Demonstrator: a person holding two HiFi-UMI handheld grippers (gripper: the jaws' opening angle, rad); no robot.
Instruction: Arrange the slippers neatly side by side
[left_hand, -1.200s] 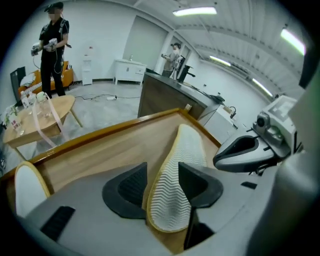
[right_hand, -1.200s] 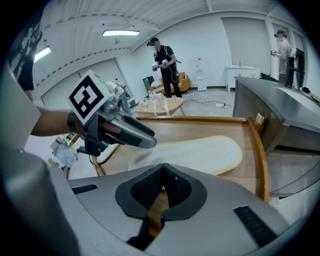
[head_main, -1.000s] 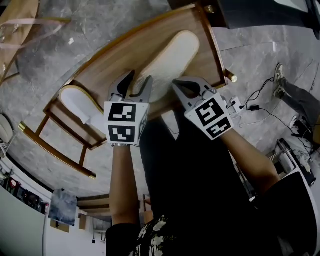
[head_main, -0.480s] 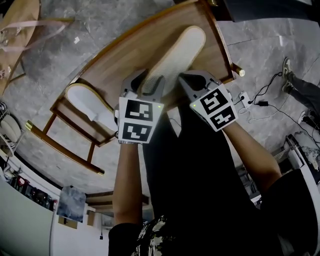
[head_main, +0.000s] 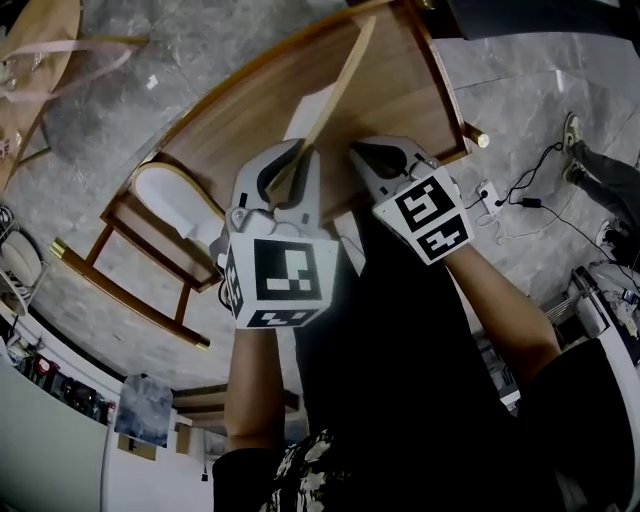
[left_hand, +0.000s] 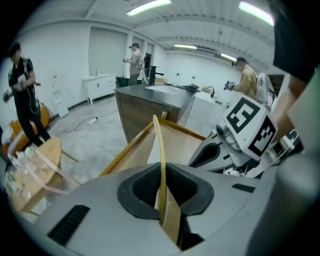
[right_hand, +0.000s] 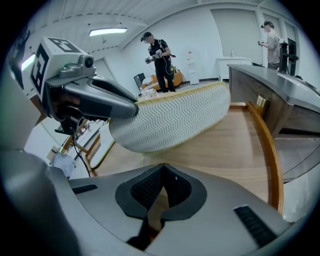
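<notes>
A pale slipper (head_main: 335, 85) stands on its edge over the wooden table (head_main: 240, 110). My left gripper (head_main: 290, 152) has it by one end, and the jaws are closing with the thin edge (left_hand: 160, 145) pinched between the pads. In the right gripper view its zigzag sole (right_hand: 175, 120) faces me, lifted off the tabletop. My right gripper (head_main: 365, 152) is shut and empty just right of the slipper, jaws (right_hand: 161, 172) pointing at the wood. The second slipper (head_main: 165, 195), white, lies lower at the table's left end.
The table has a raised wooden rim (right_hand: 267, 145). Cables and a power strip (head_main: 490, 195) lie on the stone floor to the right. A dark counter (left_hand: 155, 100) stands beyond the table, with people standing around the room. A second wooden piece (head_main: 40, 40) is at top left.
The slipper lay flat on the table; the left gripper has closed on its end and tipped it up onto its edge, rising toward the camera. The right gripper has barely moved.
</notes>
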